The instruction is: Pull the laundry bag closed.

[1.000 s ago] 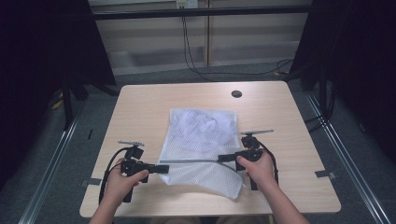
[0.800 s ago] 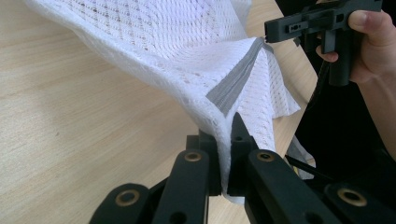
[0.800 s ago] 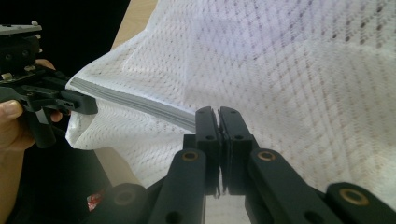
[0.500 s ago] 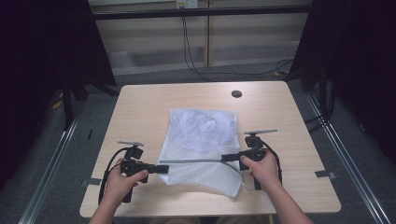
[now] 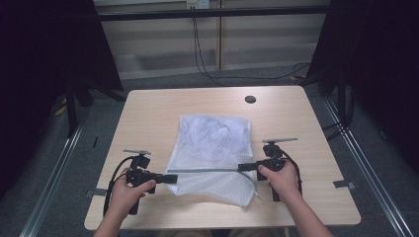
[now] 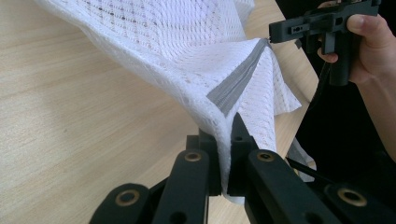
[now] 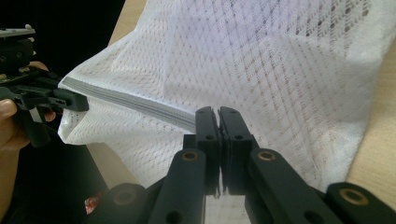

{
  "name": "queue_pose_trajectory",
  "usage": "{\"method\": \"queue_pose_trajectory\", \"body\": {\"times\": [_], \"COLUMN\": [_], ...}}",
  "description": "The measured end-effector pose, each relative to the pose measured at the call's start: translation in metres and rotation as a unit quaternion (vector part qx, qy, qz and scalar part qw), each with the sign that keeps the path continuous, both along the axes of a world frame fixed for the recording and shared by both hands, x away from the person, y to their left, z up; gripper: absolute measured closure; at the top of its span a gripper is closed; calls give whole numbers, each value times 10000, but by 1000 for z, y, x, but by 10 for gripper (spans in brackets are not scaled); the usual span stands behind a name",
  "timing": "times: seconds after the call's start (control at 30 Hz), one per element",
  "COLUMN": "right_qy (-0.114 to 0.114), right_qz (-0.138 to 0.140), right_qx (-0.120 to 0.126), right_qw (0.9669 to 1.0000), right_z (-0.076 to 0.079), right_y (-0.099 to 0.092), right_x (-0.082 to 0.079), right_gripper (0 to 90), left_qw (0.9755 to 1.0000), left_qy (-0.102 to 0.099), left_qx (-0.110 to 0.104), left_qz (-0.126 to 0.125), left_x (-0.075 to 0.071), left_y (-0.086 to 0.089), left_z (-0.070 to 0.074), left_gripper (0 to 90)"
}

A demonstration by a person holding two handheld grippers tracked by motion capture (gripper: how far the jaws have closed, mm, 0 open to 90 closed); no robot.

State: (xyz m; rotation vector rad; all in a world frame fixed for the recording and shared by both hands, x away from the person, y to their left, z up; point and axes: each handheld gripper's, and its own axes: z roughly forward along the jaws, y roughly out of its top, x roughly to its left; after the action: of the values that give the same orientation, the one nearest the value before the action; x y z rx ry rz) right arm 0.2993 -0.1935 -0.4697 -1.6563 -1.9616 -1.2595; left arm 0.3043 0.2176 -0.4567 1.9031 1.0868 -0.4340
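A white mesh bag (image 5: 212, 140) lies on the wooden table (image 5: 148, 113), its near edge lifted. A grey zipper strip (image 5: 207, 171) runs along that edge, stretched between both grippers. My left gripper (image 5: 173, 178) is shut on the bag's left corner, and the left gripper view shows mesh (image 6: 187, 46) and strip (image 6: 238, 84) pinched in my left gripper (image 6: 224, 140). My right gripper (image 5: 242, 168) is shut on the strip's other end. In the right gripper view my right gripper (image 7: 219, 121) clamps the strip (image 7: 126, 100), with the mesh (image 7: 280, 70) draped beyond.
A small black round disc (image 5: 250, 99) sits near the table's far edge. Cables trail from both grippers over the front edge. Dark curtains and metal floor rails flank the table. Bare wood surrounds the bag on each side.
My right gripper has shifted slightly to the right, drawing the grey strip a little tighter. The left gripper has stayed where it was.
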Motion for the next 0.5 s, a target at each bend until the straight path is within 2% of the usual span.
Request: {"method": "queue_pose_trajectory", "body": {"times": [0.03,0.1,0.27,0.43,0.5], "right_qy": [-5,5,19,0,16], "right_qz": [-9,-20,-35,-36,-45], "right_qx": [7,-24,13,-68,-57], "right_qw": [10000,10000,10000,10000,10000], "right_z": [0,0,0,0,-1], "right_y": [0,-1,-4,-5,-7], "right_x": [0,-1,-1,-2,-2], "right_gripper": [872,872,872,872,872], "left_qw": [10000,10000,10000,10000,10000], "left_qy": [64,-5,32,-17,35], "left_qx": [-29,-4,-20,30,-1], "left_qz": [34,17,10,29,39], "left_x": [-1,0,-1,-1,-1], "left_y": [-1,0,1,2,3], "left_z": [0,0,0,1,1], "left_gripper": [887,888,887,888,888]}}
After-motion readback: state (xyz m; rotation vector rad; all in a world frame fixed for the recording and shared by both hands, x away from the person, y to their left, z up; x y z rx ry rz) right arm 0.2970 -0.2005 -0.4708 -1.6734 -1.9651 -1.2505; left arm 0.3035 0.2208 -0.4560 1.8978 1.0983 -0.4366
